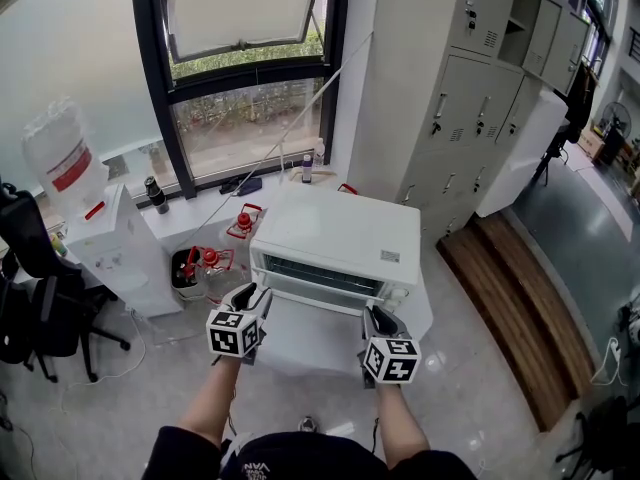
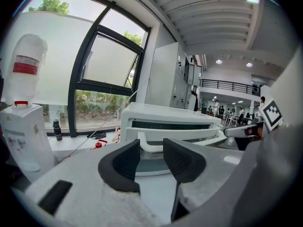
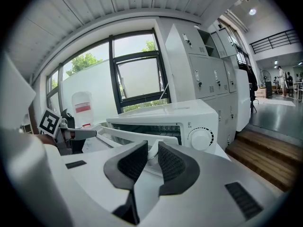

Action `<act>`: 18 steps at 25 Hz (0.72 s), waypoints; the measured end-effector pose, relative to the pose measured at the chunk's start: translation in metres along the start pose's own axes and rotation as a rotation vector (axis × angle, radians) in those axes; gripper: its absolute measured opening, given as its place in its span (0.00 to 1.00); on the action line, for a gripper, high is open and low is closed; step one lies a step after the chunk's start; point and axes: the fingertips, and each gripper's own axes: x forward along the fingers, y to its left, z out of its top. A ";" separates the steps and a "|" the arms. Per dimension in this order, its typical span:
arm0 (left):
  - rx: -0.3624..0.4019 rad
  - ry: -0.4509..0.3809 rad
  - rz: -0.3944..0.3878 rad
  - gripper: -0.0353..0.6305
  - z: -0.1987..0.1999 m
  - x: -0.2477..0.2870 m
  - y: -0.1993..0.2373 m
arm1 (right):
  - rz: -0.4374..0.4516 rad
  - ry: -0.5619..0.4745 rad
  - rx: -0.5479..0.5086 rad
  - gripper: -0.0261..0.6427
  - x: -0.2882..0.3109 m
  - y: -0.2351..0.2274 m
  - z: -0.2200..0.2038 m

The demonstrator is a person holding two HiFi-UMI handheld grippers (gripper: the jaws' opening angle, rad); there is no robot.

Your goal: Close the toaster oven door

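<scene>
An office: grey lockers (image 1: 470,78), a water dispenser (image 1: 115,253), a swivel chair (image 1: 45,313)

No wording can be made out. The red label (image 1: 72,168) on the clear upturned water bottle (image 1: 50,133), the small grey sticker (image 1: 390,256) atop the white toaster oven (image 1: 330,228) and the marks around its round white dial (image 3: 200,138) are too small to read.

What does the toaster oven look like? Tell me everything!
The toaster oven is a white, boxy, metal-looking thing. Its door tilts open, partway down, with a long white handle. One round knob sits on its right. The left gripper and right gripper reach the door's edge; contact is unclear.
</scene>
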 end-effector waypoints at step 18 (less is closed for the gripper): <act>0.008 -0.022 -0.003 0.29 0.020 0.020 0.003 | -0.012 -0.004 0.010 0.14 0.018 -0.011 0.021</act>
